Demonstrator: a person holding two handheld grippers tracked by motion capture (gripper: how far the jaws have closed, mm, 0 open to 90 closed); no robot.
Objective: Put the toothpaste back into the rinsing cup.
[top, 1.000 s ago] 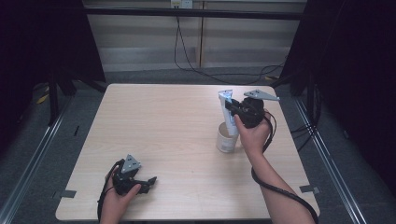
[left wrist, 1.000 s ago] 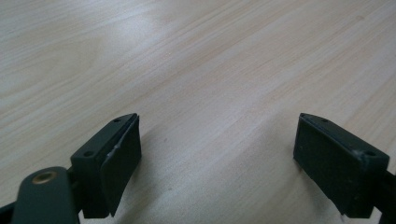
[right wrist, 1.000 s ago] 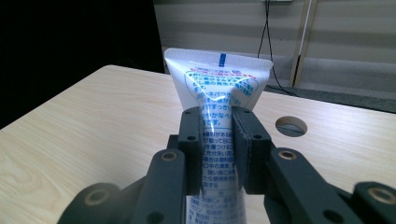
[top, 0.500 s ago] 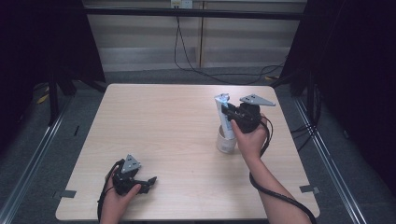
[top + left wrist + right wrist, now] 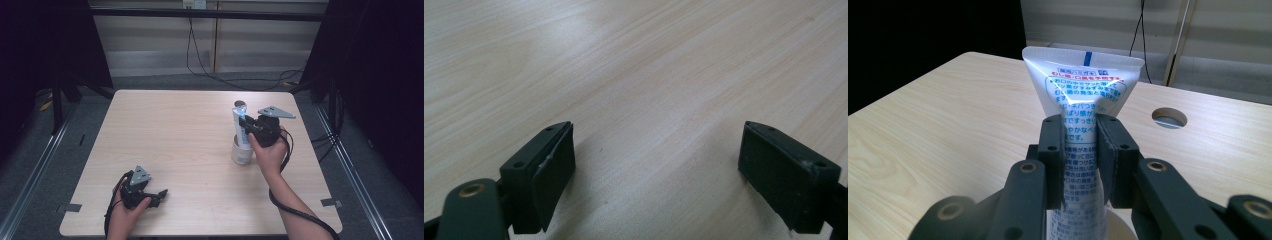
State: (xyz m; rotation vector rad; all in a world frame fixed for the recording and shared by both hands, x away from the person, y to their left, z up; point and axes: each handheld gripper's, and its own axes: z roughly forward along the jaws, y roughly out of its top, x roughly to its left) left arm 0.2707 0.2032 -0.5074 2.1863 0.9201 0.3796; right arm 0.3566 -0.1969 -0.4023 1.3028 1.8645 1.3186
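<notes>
Clamping a toothpaste tube [image 5: 1079,120] upright above a white cup [image 5: 242,154], the right hand-held gripper [image 5: 1079,150] risks tipping the cup beneath; the left hand-held gripper [image 5: 656,170] rests released on the desk [image 5: 175,135].

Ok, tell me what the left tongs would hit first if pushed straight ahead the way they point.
Probably just the table: the left tongs are open, empty and aimed low along bare wood, with nothing standing in their line as far as the left gripper view shows.

A pale wooden table [image 5: 165,135] with a round cable hole [image 5: 1169,117] stands on grey floor [image 5: 30,165].
</notes>
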